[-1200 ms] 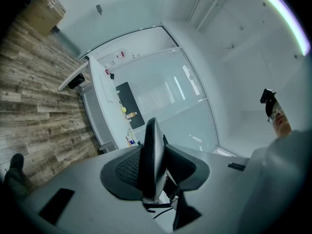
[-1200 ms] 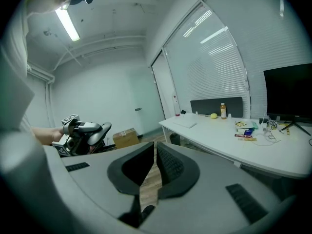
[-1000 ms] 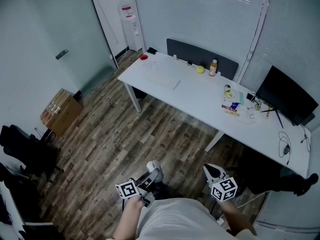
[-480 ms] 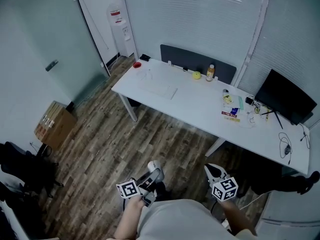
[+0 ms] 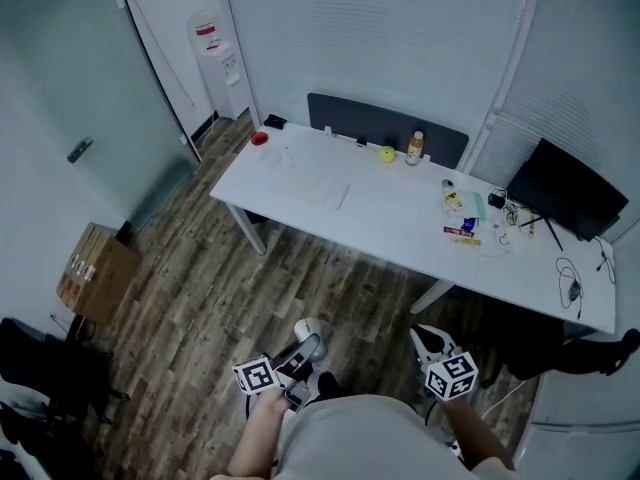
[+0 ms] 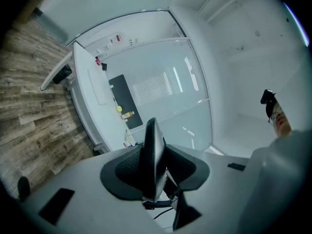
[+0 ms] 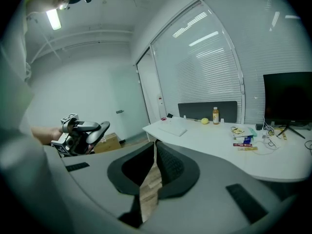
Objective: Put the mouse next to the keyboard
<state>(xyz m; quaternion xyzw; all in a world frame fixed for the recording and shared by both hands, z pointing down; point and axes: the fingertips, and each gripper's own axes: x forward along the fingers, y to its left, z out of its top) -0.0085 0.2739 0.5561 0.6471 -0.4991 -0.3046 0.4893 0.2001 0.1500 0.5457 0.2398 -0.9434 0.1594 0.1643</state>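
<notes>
The mouse (image 6: 152,150) is pinched edge-on in the left gripper (image 5: 300,354) at 6 o'clock, well apart from the keyboard (image 5: 318,190) at 12. It is judged light, rigid and slippery-shelled, best held by its flanks. The right gripper (image 7: 155,150) is pressed together, empty.

There was one white table (image 5: 390,203), one keyboard (image 5: 315,190), one mouse (image 6: 155,165), one bottle (image 5: 415,148), one monitor (image 5: 565,203) and one cardboard box (image 5: 95,273).
</notes>
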